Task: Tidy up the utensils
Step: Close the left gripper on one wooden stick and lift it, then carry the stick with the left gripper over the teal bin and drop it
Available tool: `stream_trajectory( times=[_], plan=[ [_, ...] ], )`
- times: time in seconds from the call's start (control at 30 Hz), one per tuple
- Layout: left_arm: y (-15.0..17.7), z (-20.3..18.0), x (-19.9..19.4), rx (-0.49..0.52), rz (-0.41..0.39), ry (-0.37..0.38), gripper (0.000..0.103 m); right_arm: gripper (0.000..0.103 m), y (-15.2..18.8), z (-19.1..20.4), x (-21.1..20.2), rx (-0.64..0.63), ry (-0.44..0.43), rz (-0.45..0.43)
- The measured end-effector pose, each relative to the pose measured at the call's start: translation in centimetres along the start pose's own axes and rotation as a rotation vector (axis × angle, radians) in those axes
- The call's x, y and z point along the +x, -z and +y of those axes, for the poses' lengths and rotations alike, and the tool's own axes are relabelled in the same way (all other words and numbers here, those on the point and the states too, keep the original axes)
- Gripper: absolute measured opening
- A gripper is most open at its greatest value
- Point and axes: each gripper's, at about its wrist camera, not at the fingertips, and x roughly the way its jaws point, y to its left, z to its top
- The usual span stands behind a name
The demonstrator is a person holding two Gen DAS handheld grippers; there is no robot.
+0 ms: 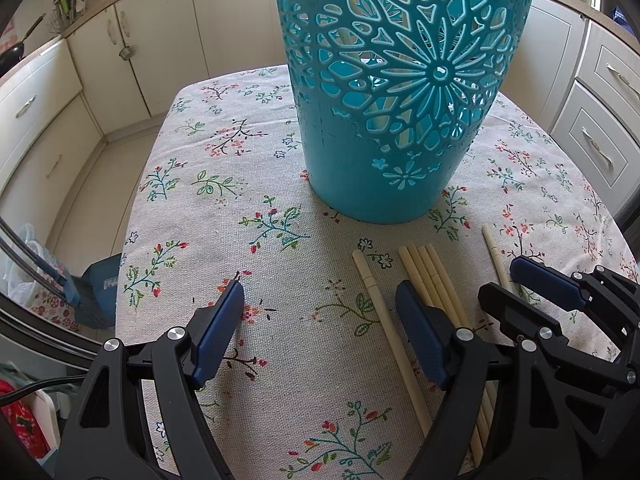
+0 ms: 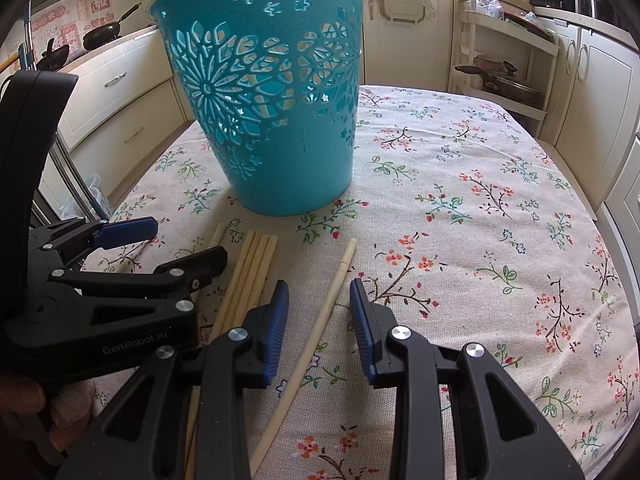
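- The right gripper (image 2: 319,322) sits nearest its camera, its jaws open a moderate way, with ribbed blue pads (image 2: 276,332) on black plastic arms; nothing is gripped.
- A single chopstick (image 2: 310,350) lies flat on the tabletop (image 2: 480,240) between those open jaws, its long axis running away from the camera towards the basket, leaning slightly right at the far tip.
- The left gripper (image 1: 320,328) stands with its jaws wide apart and empty; another lone chopstick (image 1: 384,320) lies between them, just beside the right-hand pad.
- A bundle of chopsticks (image 2: 250,276) lies side by side, touching, pointing the same way; they look like pale wood or bamboo, though the material is hard to tell for sure.
- One more chopstick (image 1: 494,254) lies apart, near the right gripper in the left view.
- The teal plastic basket (image 2: 272,120) stands upright beyond the chopstick tips, tapered, with flower-shaped cut-outs.
- The tabletop carries a coarse woven cloth printed with small flowers.
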Motion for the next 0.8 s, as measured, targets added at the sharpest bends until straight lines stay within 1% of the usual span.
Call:
stream_trajectory(
  times=[0.1,0.17,0.23,0.27,0.33,0.37,0.43,0.5,0.53,0.63,0.7,0.8],
  plan=[
    [-0.1,-0.1,0.0,0.003,-0.001,0.001,0.074,0.032,0.0,0.1,0.0,0.000,0.001,0.000],
    [-0.1,-0.3,-0.1,0.014,-0.008,0.009,0.069,0.032,0.0,0.1,0.0,0.000,0.001,0.000],
    [0.0,-0.7,-0.2,0.030,-0.018,0.017,0.056,0.032,0.0,0.1,0.0,-0.001,0.002,0.000],
    [0.1,-0.9,-0.3,0.044,-0.024,0.027,0.053,0.032,0.0,0.1,0.0,-0.001,0.002,0.000],
    [0.2,-1.4,-0.4,0.068,-0.032,0.047,0.036,0.032,0.0,0.1,0.0,-0.001,0.002,0.000],
    [0.2,-1.6,-0.5,0.078,-0.034,0.056,0.033,0.032,0.0,0.1,0.0,-0.001,0.002,0.000],
    [0.3,-2.0,-0.6,0.105,-0.036,0.084,0.018,0.032,0.0,0.2,0.0,0.000,0.001,0.000],
    [0.3,-2.1,-0.6,0.116,-0.029,0.112,0.010,0.032,0.1,0.1,0.0,0.004,-0.001,-0.001],
    [0.4,-2.1,-0.7,0.116,-0.023,0.124,0.008,0.032,0.1,0.1,-0.1,0.006,-0.003,-0.002],
    [0.6,-1.3,-1.4,0.083,0.001,0.177,0.005,0.032,0.1,-0.1,-0.1,0.014,-0.011,-0.003],
    [0.7,-0.7,-2.5,0.060,-0.009,0.199,0.005,0.032,0.0,-0.3,-0.1,0.021,-0.017,-0.003],
    [0.2,0.4,-5.4,0.025,-0.051,0.228,0.005,0.032,0.0,-0.4,-0.1,0.028,-0.024,-0.003]
  ],
)
